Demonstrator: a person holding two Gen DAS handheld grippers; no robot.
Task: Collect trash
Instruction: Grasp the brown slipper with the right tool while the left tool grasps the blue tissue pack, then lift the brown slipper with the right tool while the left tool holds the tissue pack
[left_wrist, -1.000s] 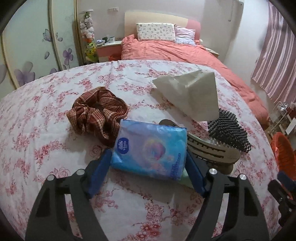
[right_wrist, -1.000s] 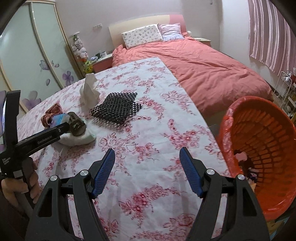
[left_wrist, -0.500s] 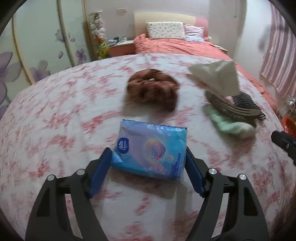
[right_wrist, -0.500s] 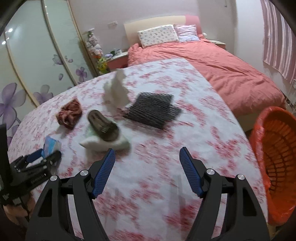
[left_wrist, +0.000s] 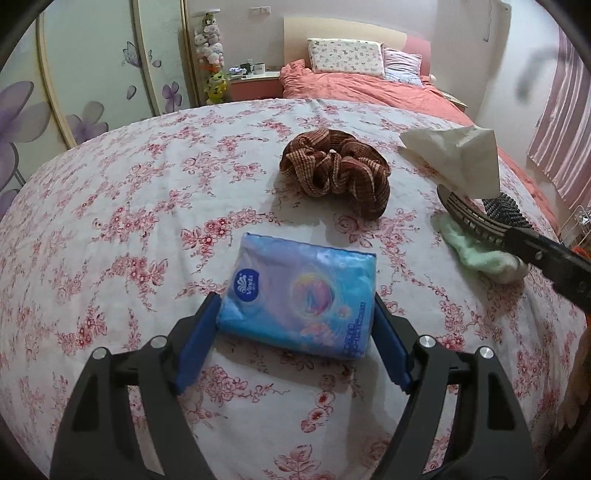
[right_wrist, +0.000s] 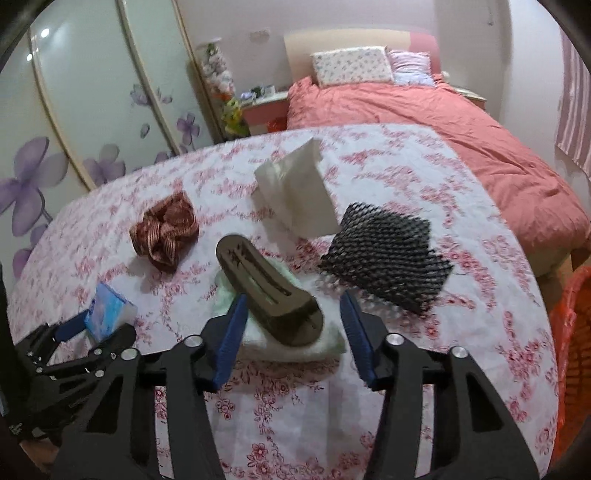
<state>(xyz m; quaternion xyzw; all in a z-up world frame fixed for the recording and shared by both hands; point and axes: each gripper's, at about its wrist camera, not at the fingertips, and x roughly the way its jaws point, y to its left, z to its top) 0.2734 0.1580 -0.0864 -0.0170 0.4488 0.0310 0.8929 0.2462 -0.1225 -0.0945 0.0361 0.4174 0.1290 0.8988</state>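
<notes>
Trash lies scattered on the flowered tablecloth (right_wrist: 461, 332), none of it visibly binned at this moment. Nearest, the left gripper (left_wrist: 295, 325) is clamped on a blue tissue pack (left_wrist: 299, 295), while the right gripper (right_wrist: 291, 325) hangs spread apart around a brown comb (right_wrist: 266, 288) on a pale green cloth (right_wrist: 328, 343). Beyond sit a brown scrunchie (right_wrist: 164, 229), black mesh (right_wrist: 388, 254) and crumpled tissue (right_wrist: 295, 188). At the right edge shows the orange basket (right_wrist: 572, 332). Most collecting seems left.
</notes>
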